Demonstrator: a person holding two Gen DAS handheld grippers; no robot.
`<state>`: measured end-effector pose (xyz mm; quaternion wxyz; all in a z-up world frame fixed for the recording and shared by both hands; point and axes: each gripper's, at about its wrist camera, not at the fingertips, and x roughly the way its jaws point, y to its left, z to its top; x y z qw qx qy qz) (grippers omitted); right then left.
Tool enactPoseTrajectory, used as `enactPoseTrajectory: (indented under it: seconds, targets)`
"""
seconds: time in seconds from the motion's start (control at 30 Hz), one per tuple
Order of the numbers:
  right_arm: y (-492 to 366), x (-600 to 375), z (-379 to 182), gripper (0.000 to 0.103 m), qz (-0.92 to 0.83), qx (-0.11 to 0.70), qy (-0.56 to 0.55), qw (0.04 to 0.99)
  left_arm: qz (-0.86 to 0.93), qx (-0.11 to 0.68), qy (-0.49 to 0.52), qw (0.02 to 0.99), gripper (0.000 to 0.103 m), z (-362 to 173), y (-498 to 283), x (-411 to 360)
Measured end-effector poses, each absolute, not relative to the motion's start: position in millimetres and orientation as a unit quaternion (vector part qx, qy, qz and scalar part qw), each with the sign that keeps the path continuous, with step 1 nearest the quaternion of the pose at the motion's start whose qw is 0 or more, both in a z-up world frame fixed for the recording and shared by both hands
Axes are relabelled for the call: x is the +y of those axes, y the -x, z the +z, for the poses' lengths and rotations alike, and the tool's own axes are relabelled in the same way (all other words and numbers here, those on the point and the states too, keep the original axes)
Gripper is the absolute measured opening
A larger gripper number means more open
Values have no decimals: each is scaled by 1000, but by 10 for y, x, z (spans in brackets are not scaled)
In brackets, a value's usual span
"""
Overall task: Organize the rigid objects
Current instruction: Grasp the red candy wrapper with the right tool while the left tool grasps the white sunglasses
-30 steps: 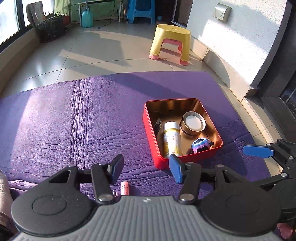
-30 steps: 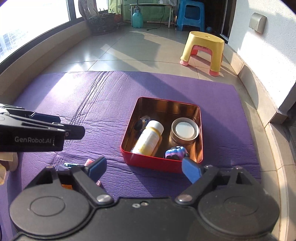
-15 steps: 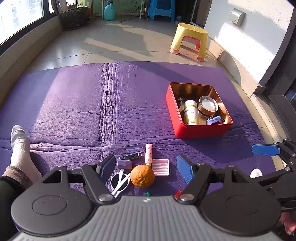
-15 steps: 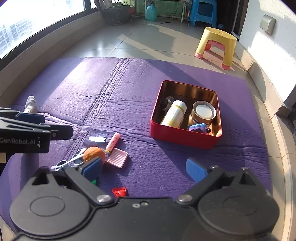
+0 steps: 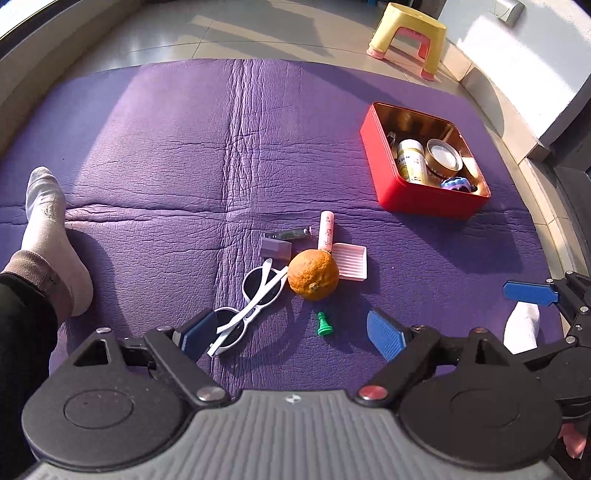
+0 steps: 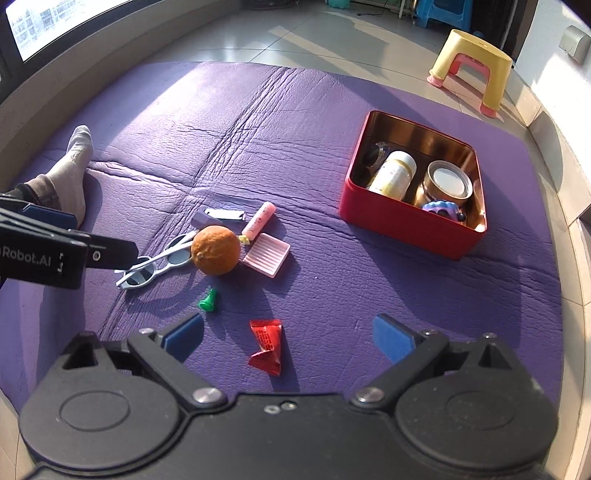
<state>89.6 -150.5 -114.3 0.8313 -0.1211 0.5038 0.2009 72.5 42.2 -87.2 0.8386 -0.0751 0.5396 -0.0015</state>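
Observation:
A red tin [image 5: 413,192] [image 6: 399,225] on the purple mat holds a white bottle [image 6: 393,173], a round can [image 6: 447,182] and a small blue toy [image 6: 443,210]. Loose on the mat lie an orange [image 5: 313,274] [image 6: 215,250], white sunglasses [image 5: 255,302] [image 6: 155,264], a pink tube [image 5: 325,230], a pink ridged tray [image 5: 350,261], a nail clipper [image 5: 290,234], a green pawn [image 5: 323,324] [image 6: 208,301] and a red wrapper [image 6: 266,347]. My left gripper [image 5: 291,336] is open above the sunglasses and pawn. My right gripper [image 6: 288,338] is open above the red wrapper.
The purple mat [image 5: 166,155] lies on a tiled floor. A yellow stool [image 5: 406,35] [image 6: 472,66] stands beyond it. A person's socked foot [image 5: 48,236] rests on the mat at the left, another sock [image 5: 522,325] at the right. A wall runs along the right.
Both grippers have pulled back and up from the red tin; the loose pile of orange, sunglasses, tube and wrapper has come into view below them. Both stay open.

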Motion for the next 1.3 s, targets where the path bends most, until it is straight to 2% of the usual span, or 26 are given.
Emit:
enactPoseTrajectory:
  seconds: [0.13, 0.33, 0.6, 1.03, 1.07, 1.2, 1.27, 1.3]
  targets:
    - [-900, -1472, -1279, 98, 209, 516, 130, 820, 2, 565, 46, 824, 100, -1127, -748, 440]
    - [-916, -1417, -1567, 95, 212, 540, 141, 802, 16, 603, 36, 797, 100, -1467, -858, 533]
    - [-1021, -1385, -1919, 91, 210, 566, 136, 786, 16, 611, 17, 791, 100, -1741, -1071, 598]
    - [-1180, -1431, -2174, 73, 199, 587, 106, 777, 13, 612, -7, 791, 98, -2018, -1273, 532]
    - [-1179, -1427, -2170, 72, 201, 585, 108, 779, 14, 611, -4, 791, 96, -2022, -1277, 543]
    - [-1165, -1401, -2159, 63, 200, 578, 118, 782, 26, 619, 5, 785, 66, -2061, -1299, 597]
    - [-1172, -1402, -2154, 59, 197, 577, 120, 784, 25, 618, 13, 785, 63, -2061, -1302, 619]
    - [-1177, -1403, -2151, 57, 196, 576, 121, 784, 24, 618, 15, 786, 58, -2057, -1305, 617]
